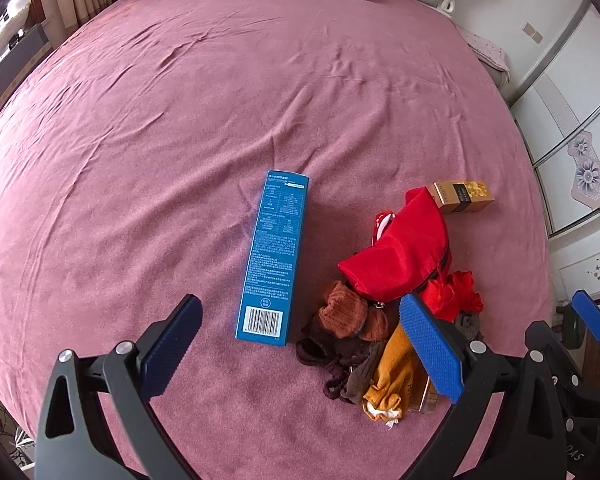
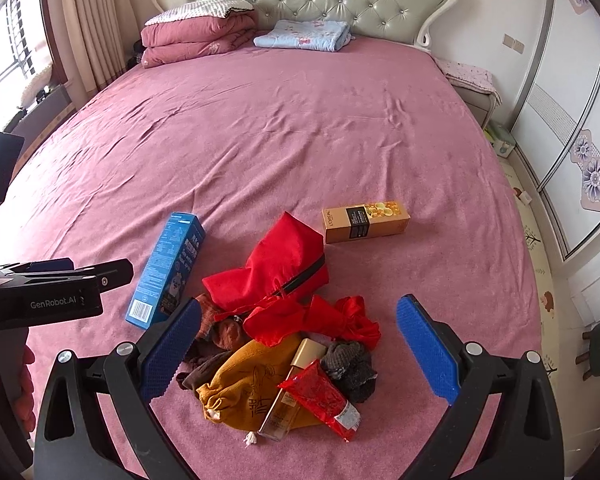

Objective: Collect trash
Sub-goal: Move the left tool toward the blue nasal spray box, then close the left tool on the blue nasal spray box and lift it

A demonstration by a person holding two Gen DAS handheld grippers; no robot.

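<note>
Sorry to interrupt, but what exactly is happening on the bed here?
A person holds two grippers over a pink bedspread, collecting trash. Both the left gripper and right gripper are open and empty. A blue carton, gold L'Oreal box, red zip pouch and yellow drawstring bag lie untouched.

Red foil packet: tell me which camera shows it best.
The right wrist view. There the red foil packet lies in full sight, atop the mustard drawstring pouch and against the gold bottle, between the right gripper's open fingers. The left wrist view does not show it, the left gripper's blue pad covering that spot.
</note>
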